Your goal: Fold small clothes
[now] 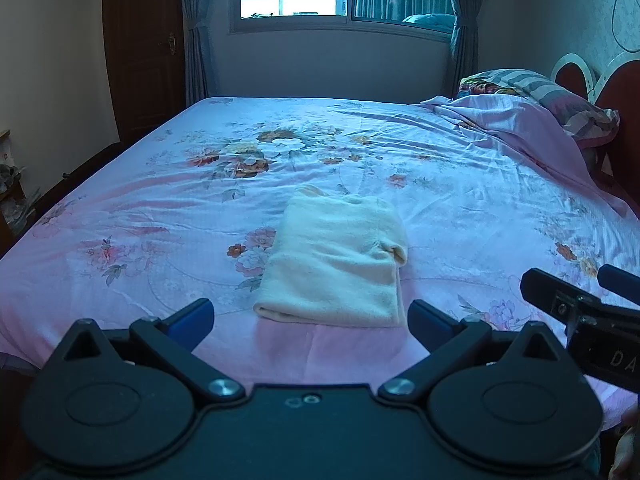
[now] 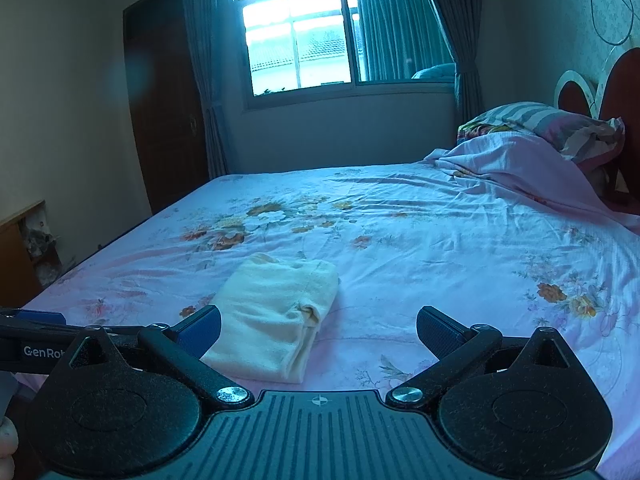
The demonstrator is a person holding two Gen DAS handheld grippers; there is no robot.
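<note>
Cream garment point(image 1: 334, 260) lies folded on floral bedsheet point(image 1: 460, 184), near the front edge. Left gripper point(image 1: 311, 318) and right gripper point(image 2: 319, 330) held spread, empty. Loose right-side flap could be snagged, undoing the fold.

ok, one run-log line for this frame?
stage: fold looks done | cream garment: folded, flat on bed | left claw: open, empty | right claw: open, empty | contact: none
</note>
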